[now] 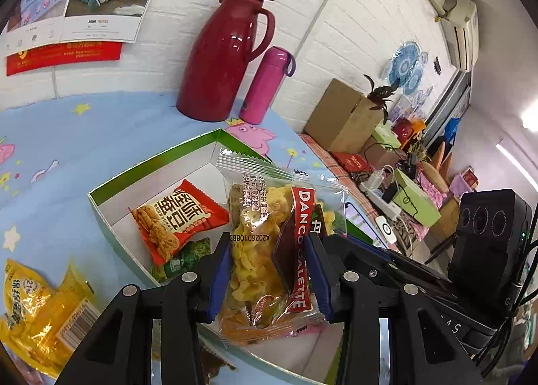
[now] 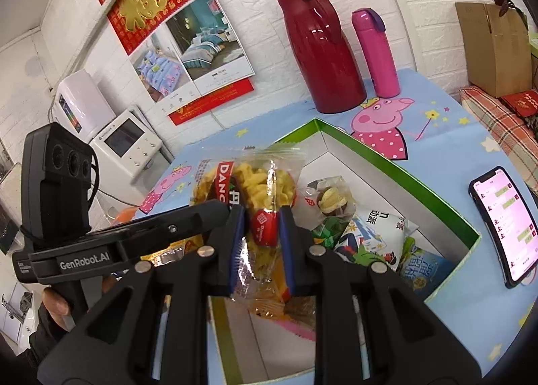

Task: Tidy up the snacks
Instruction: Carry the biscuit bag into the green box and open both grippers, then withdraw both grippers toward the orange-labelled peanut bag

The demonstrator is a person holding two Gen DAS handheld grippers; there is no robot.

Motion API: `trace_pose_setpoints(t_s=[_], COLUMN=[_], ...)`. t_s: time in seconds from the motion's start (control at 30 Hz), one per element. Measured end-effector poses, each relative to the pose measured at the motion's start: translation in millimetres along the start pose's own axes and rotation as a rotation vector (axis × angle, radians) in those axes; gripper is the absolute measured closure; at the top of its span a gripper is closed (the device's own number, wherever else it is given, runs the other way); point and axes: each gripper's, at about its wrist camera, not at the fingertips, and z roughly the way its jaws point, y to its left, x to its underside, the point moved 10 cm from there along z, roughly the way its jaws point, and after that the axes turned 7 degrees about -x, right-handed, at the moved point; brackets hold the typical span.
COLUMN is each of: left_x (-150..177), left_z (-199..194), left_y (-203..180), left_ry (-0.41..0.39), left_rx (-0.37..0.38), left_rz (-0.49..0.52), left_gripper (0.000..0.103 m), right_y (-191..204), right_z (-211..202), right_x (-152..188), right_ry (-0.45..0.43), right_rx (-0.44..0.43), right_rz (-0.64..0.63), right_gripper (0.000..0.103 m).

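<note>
Both grippers grip the same item: a clear plastic snack packet of yellow curled biscuits with a red band lettered "DANCO GALETTE" (image 1: 265, 250). The left gripper (image 1: 267, 279), black with blue pads, has its jaws clenched on the packet's lower half, one pad on each flat side. The right gripper (image 2: 260, 248), same build, has its jaws pinched on the packet where a small red label sits; the film is creased between the pads.

The packet hangs upright above the open green-rimmed white cardboard box (image 1: 101, 206), its serrated top seal pointing up and its orange-tinted bottom seal crumpled below the pads. Contents look yellow and ridged, packed loosely; black printed text and a date code run along one side.

Inside the box, below the packet: a red-orange packet with large Chinese characters (image 1: 178, 217), lying flat over a green packet (image 1: 188, 255). The right wrist view shows a white-and-blue packet (image 2: 376, 233) and a clear wrapped brown-and-cream sweet (image 2: 331, 198) in the box too.

Outside the box, beside its left wall, lies a yellow foil packet with a barcode (image 1: 40, 311). Behind the box stand a dark red thermos jug (image 1: 222, 59) and a pink bottle (image 1: 265, 85). A smartphone with a lit screen (image 2: 501, 227) lies to the box's right.
</note>
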Motion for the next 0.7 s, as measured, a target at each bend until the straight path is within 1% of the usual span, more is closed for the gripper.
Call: trace_pose_setpoints(t_s=[0.07, 0.13, 0.17, 0.2, 0.27, 0.4, 0.47, 0.6, 0.7], left_x=[-2, 0, 1, 1, 3, 8, 12, 20, 28], left_z=[13, 20, 20, 17, 14, 4, -5, -30, -52], left_y=[10, 22, 29, 35, 42, 49, 48, 39, 34], left_ry=[0.018, 0.037, 0.028, 0.007, -0.003, -0.014, -0.021, -0.044, -0.064], left_rx=[-0.027, -0.067, -0.089, -0.102, -0.11, -0.146, -0.158, -0.19, -0.202], left_rz=[-0.014, -0.041, -0.063, -0.081, -0.084, -0.083, -0.082, -0.064, -0.052], left_gripper=[0.054, 0.023, 0.02, 0.019, 0.018, 0.018, 0.018, 0.018, 0.018], right_y=[-10, -21, -27, -31, -36, -37, -28, -1, 20], right_z=[12, 19, 18, 16, 10, 3, -4, -23, -36], right_x=[2, 3, 3, 3, 4, 9, 11, 11, 14], right_ry=[0.027, 0.043, 0.04, 0.03, 0.016, 0.022, 0.019, -0.009, -0.025], right_rx=[0.018, 0.057, 0.084, 0.104, 0.113, 0.118, 0.112, 0.089, 0.068], right_rz=[0.004, -0.001, -0.007, -0.012, -0.009, 0.009, 0.0, -0.033, -0.067], right_gripper=[0.078, 0.061, 0.045, 0.037, 0.036, 0.035, 0.034, 0.026, 0.024])
